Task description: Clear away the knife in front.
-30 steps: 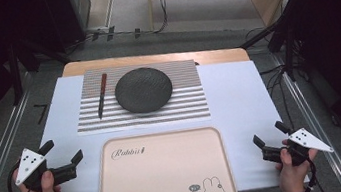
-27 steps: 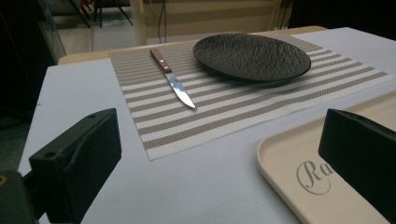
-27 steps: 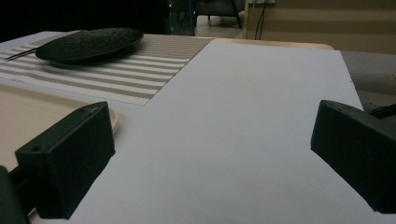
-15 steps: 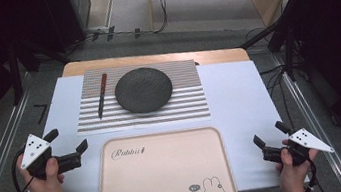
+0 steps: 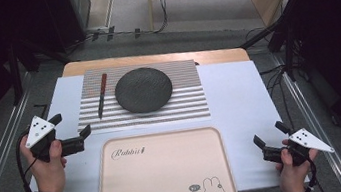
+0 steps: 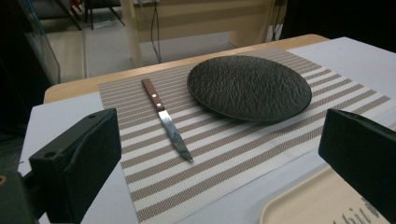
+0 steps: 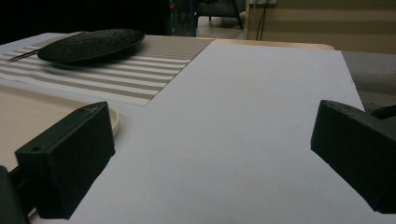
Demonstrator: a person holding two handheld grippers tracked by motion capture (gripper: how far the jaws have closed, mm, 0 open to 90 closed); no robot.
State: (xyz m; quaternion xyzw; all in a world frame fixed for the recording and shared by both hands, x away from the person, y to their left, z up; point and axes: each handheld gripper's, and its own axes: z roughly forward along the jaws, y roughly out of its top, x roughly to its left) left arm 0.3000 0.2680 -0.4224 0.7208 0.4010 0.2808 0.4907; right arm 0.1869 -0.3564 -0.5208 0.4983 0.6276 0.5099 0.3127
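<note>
Left gripper (image 5: 70, 132) open, empty, aimed at the knife (image 6: 166, 120) lying ahead on the striped mat (image 6: 233, 149), handle away, blade tip nearest. Right gripper (image 5: 269, 137) open too, well apart; left looks the better reach.
</note>
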